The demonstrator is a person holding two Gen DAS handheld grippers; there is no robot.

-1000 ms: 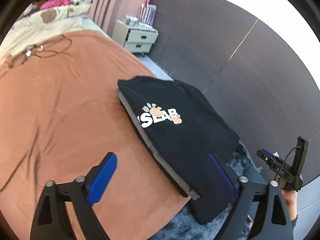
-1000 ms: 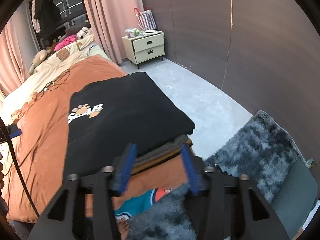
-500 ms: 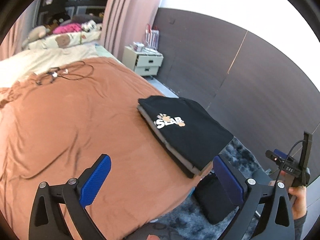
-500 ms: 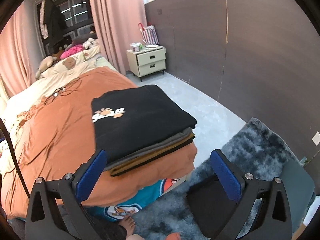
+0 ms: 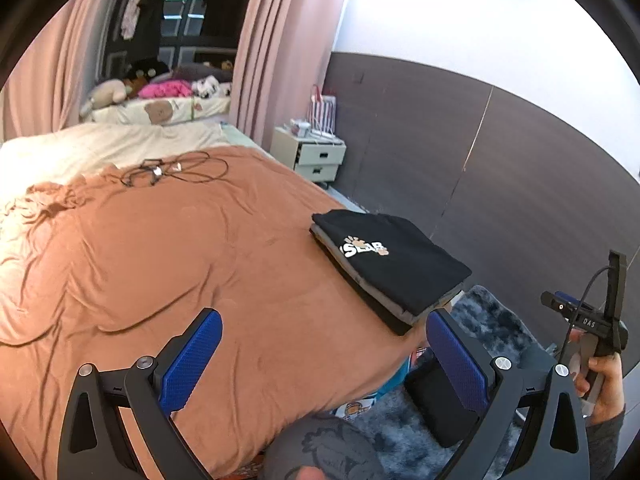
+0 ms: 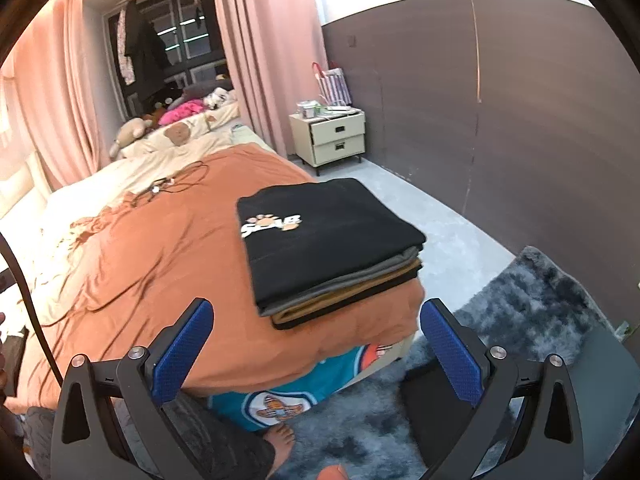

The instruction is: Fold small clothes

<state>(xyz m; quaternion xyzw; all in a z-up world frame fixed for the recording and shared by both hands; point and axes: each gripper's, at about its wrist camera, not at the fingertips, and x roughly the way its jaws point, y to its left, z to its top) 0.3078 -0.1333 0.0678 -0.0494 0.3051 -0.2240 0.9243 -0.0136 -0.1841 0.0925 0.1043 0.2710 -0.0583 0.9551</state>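
Note:
A stack of folded clothes (image 5: 394, 270) (image 6: 332, 248) lies at the near right corner of the bed, topped by a black shirt with a white and orange paw print logo (image 6: 272, 224); grey, tan and black layers show beneath it. My left gripper (image 5: 320, 354) hangs open above the orange bedspread (image 5: 180, 248), well back from the stack, with nothing between its blue pads. My right gripper (image 6: 316, 350) is open too, in front of the stack and clear of it. In the left wrist view a hand holds the right gripper's handle (image 5: 592, 336).
A tangle of black cables (image 5: 176, 170) lies on the bedspread farther up. A cream nightstand (image 6: 328, 140) stands against the dark wall. A grey shaggy rug (image 6: 520, 320) covers the floor by the bed, where a bare foot (image 6: 280, 438) stands. Plush toys (image 5: 160, 88) sit at the headboard.
Both grippers pulled back and up from the stack. The right gripper, narrow at the stack's edge one second ago, opened wide. The stack stays put.

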